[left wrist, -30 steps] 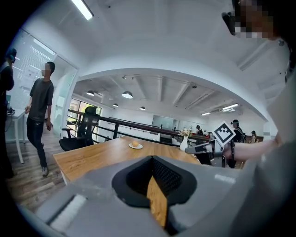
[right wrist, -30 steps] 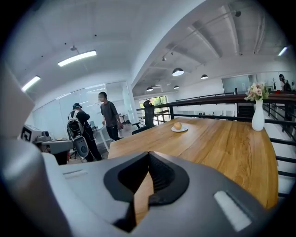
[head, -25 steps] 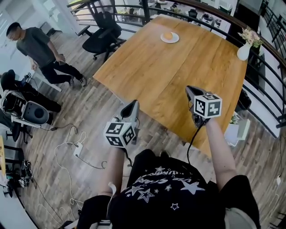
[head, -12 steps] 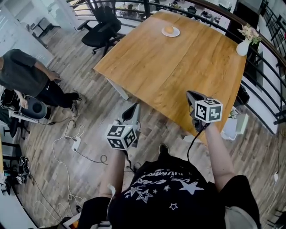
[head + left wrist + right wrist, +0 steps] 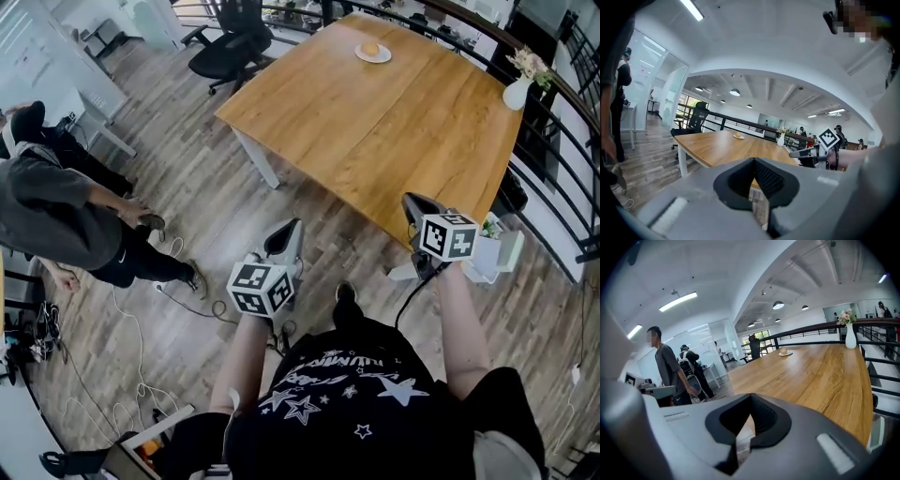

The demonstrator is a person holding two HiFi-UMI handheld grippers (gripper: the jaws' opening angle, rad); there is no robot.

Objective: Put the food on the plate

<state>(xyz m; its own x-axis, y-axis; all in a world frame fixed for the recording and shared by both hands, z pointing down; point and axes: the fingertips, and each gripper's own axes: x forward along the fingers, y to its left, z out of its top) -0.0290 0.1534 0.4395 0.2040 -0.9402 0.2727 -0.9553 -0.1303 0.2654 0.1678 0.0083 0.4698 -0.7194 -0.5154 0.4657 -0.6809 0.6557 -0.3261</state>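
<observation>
Food (image 5: 370,49) is seen on the plate (image 5: 382,58) at the table's (image 5: 394,122) far end, so seemingly nothing's left to be placed; left gripper (image 5: 289,230) and right gripper (image 5: 417,202) are held off its near edge, jaws pressed together, empty.

Forward-held left tongs (image 5: 291,228) and right tongs (image 5: 413,201), jaws together, empty.

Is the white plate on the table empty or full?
Not empty: in the head view the plate holds one round, orange-brown piece of food.
</observation>
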